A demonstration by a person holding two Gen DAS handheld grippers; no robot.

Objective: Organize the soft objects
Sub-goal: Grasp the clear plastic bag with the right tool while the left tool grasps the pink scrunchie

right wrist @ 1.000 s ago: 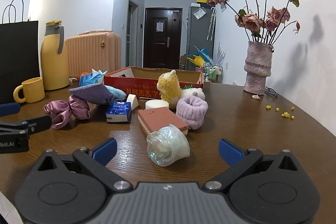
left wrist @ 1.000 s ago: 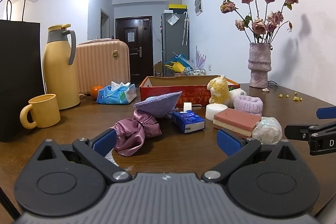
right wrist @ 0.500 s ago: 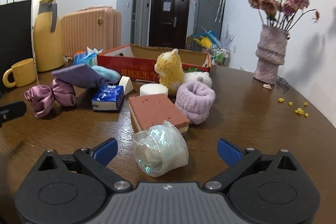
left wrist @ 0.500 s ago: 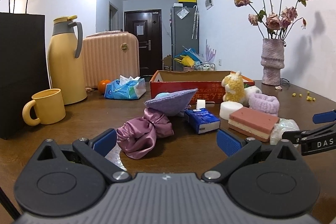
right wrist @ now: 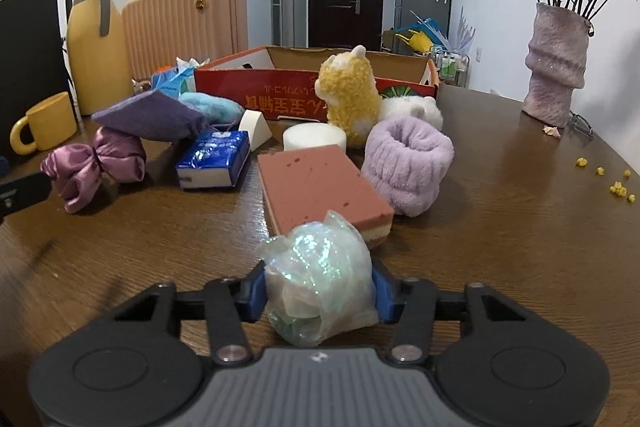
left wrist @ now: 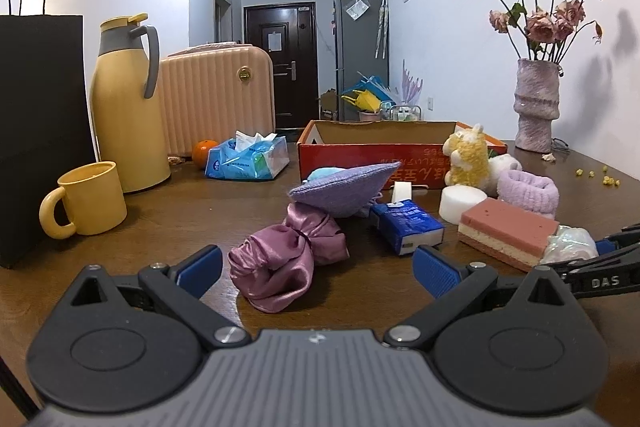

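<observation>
An iridescent translucent scrunchie (right wrist: pixel 320 275) glints green-white. The sponge (right wrist: pixel 320 183) is pink over cream, the plush (right wrist: pixel 350 99) yellow. The box (right wrist: pixel 304 95) is red; the satin bow (left wrist: pixel 286 257) mauve.

Ahead of the left tongs, the purple pouch (left wrist: pixel 345 187) hid most of a pale blue fluffy thing (left wrist: pixel 325 173) behind it. To their right, the right gripper (left wrist: pixel 600 269) was cut off by the picture's edge and covered part of the iridescent bundle (left wrist: pixel 570 245). Between the right tongs' pads, that bundle (right wrist: pixel 320 279) hid the near end of the pink sponge (right wrist: pixel 320 183). Farther ahead, the yellow plush (right wrist: pixel 350 99) screened much of a white plush (right wrist: pixel 414 109). The box's (right wrist: pixel 280 95) lettering read upside down, too small to tell.
</observation>
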